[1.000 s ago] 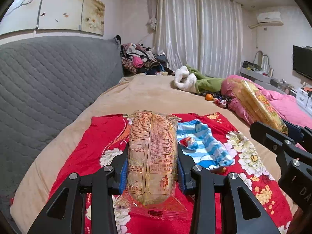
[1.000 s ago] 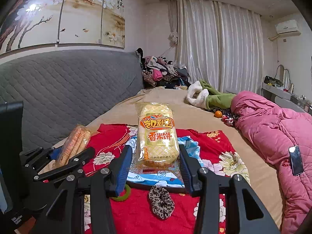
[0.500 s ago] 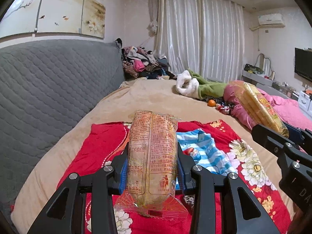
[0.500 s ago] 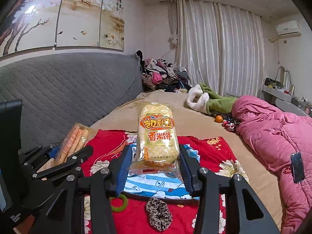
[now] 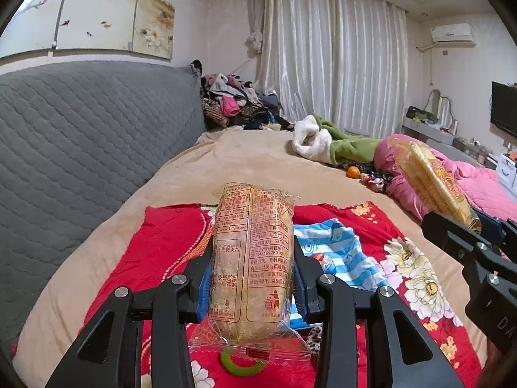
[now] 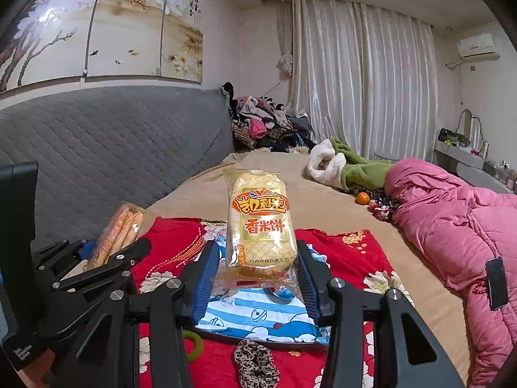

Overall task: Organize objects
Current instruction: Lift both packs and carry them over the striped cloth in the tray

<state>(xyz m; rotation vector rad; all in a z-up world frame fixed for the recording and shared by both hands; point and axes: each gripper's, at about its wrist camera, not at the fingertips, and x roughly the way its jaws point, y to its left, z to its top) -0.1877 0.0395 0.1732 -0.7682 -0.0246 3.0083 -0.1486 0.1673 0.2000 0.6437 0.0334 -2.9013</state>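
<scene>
My left gripper [image 5: 250, 278] is shut on a clear snack packet [image 5: 252, 258], its printed back facing me, held above a red floral cloth [image 5: 161, 245]. My right gripper [image 6: 258, 274] is shut on a yellow rice cracker packet [image 6: 260, 223], held upright above the same cloth [image 6: 342, 252]. That packet also shows at the right of the left wrist view [image 5: 436, 184], and the left packet at the left of the right wrist view [image 6: 121, 229].
A blue striped cartoon cloth [image 6: 258, 313], a green ring [image 5: 240, 363] and a leopard scrunchie [image 6: 257, 365] lie on the red cloth. A pink quilt [image 6: 458, 226] with a phone [image 6: 497, 283], a green and white garment [image 6: 342, 165] and an orange [image 6: 362, 198] lie on the bed. A grey headboard [image 5: 80, 148] stands left.
Both grippers have risen and drawn back a little with their packets; the green ring and the scrunchie have come further into view below them.
</scene>
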